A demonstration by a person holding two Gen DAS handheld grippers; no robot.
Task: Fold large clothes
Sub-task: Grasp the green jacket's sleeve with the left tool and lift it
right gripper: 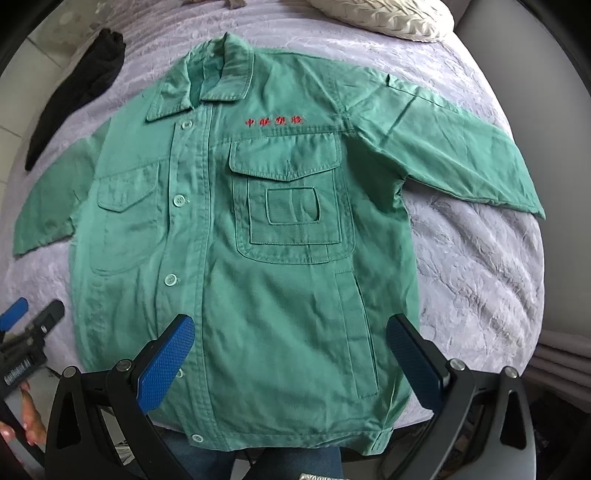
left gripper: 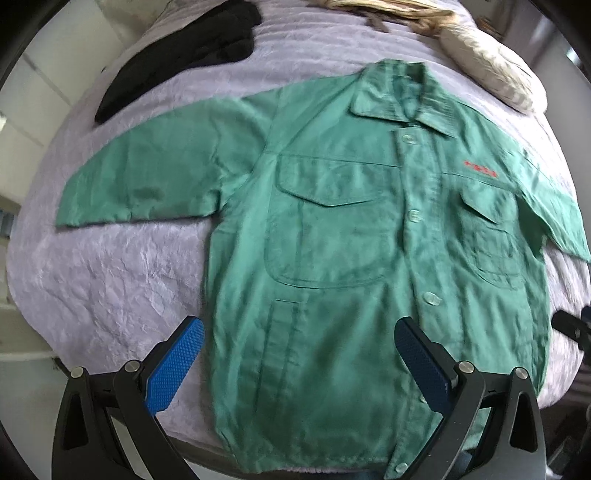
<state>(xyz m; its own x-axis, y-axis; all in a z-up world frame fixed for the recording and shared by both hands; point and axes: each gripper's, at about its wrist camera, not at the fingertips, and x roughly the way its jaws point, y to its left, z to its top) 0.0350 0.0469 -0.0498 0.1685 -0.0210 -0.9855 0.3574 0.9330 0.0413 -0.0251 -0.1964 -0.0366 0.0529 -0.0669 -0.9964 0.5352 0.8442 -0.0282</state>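
While both tools are held above the near hem, nothing is yet gripped. The left gripper point(left gripper: 299, 354) is seen with its blue pads spread wide and nothing between them; the right gripper point(right gripper: 290, 350) is likewise spread and empty. Beneath both, the green jacket point(right gripper: 258, 236) is laid face up and buttoned on the lilac bedspread point(right gripper: 472, 266), collar point(right gripper: 218, 74) at the far end, hem at the near edge of the bed. Both sleeves are stretched out to the sides, the left sleeve point(left gripper: 147, 177) and the right sleeve point(right gripper: 454, 147) each lying flat on the cover. The body is judged smooth, with only faint creasing.

No fold is judged to have been made. It is recommended that the sleeves be taken first: each cuff should be pinched at its edge, through one layer of sleeve only, and carried inward across the chest so that the fold falls along the shoulder seam. The bedspread should not be caught with the cloth. The hem hangs slightly over the bed edge and could slide if pulled toward the person.

A black garment point(left gripper: 184, 62) and a cream pillow point(right gripper: 391, 18) lie well apart at the far end and are not judged to obstruct.
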